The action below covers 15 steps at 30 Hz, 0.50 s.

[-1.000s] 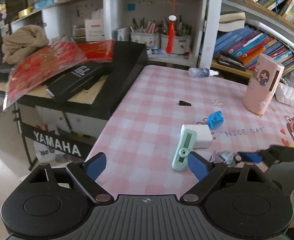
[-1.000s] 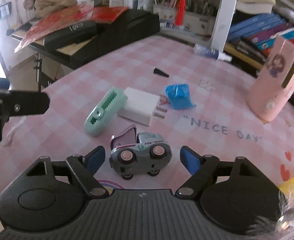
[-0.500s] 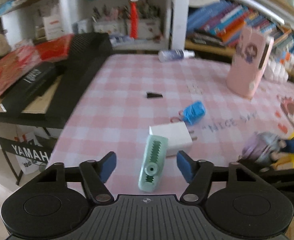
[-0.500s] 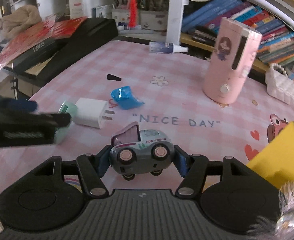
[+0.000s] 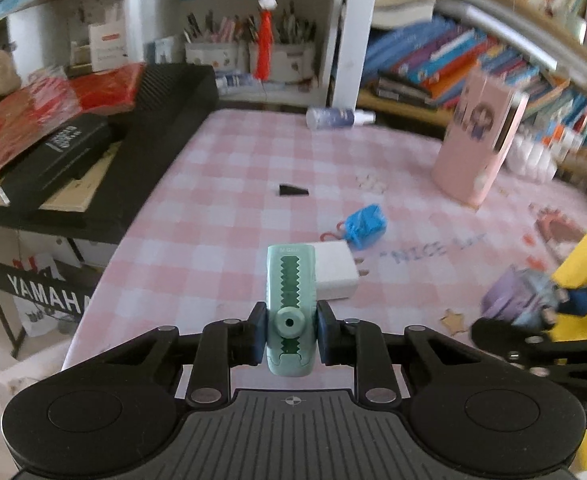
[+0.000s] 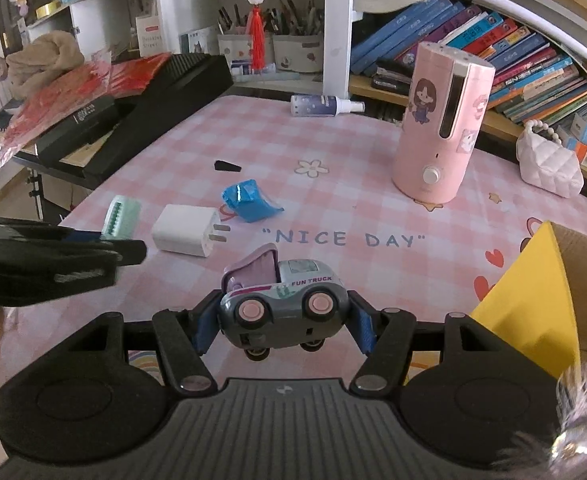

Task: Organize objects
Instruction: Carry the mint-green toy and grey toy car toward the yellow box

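Observation:
My left gripper (image 5: 289,330) is shut on a mint-green toothed clip (image 5: 291,300) at the near left edge of the pink checked table (image 5: 221,216); the clip also shows in the right wrist view (image 6: 120,216). My right gripper (image 6: 283,322) is shut on a grey and purple toy truck (image 6: 283,308) and holds it just above the table, near a yellow cardboard box (image 6: 533,296). A white charger plug (image 6: 187,230), a blue wrapper (image 6: 249,200) and a small black wedge (image 6: 226,166) lie on the table.
A tall pink humidifier (image 6: 439,132) stands at the back right, with a white quilted pouch (image 6: 549,160) beside it. A spray bottle (image 6: 321,105) lies at the far edge. A black keyboard (image 6: 141,108) with red bags borders the table's left side. Bookshelves stand behind.
My left gripper moved onto the green clip and shut on it. My right gripper shut on the toy truck and lifted it slightly, moving right toward the yellow box.

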### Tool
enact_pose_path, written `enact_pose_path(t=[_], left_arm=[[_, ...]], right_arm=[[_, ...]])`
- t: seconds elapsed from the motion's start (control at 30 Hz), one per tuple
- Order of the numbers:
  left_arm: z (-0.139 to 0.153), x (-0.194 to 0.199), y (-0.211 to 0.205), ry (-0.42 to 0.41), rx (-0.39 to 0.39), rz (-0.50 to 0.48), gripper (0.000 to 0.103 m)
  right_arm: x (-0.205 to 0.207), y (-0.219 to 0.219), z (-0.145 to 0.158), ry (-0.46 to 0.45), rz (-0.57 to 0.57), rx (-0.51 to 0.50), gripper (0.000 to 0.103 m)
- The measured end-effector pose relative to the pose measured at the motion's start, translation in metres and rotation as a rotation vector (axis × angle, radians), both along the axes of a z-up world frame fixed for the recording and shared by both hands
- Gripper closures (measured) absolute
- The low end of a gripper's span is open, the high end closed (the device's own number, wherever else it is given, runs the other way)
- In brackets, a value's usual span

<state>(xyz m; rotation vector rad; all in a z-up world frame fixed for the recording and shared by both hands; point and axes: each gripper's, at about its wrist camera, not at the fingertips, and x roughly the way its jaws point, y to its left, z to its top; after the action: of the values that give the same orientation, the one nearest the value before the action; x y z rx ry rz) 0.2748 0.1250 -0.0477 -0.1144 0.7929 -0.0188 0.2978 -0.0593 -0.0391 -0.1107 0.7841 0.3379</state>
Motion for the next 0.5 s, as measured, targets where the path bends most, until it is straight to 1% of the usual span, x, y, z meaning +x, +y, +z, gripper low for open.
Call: enact_pose_path(t=[0.13,0.23,0.3,0.5], left_arm=[[0.021,-0.031,0.007,-0.039,-0.061,0.015,0.08],[0.031,-0.056,0.012,-0.052,-0.104,0.025,0.08],[0.035,-0.072,0.016,-0.055,-0.128,0.035,0.08],[0.038,-0.113,0.019,-0.055,-0.162,0.04,0.08]], right_arm=[[-0.014,0.001,0.009,-0.018,0.009,0.009,0.041],[-0.029,0.002,0.015,-0.021,0.02,0.015,0.041],[-0.04,0.002,0.018,-0.021,0.02,0.022,0.041],[-0.069,0.008,0.023,-0.016,0.008,0.029,0.041]])
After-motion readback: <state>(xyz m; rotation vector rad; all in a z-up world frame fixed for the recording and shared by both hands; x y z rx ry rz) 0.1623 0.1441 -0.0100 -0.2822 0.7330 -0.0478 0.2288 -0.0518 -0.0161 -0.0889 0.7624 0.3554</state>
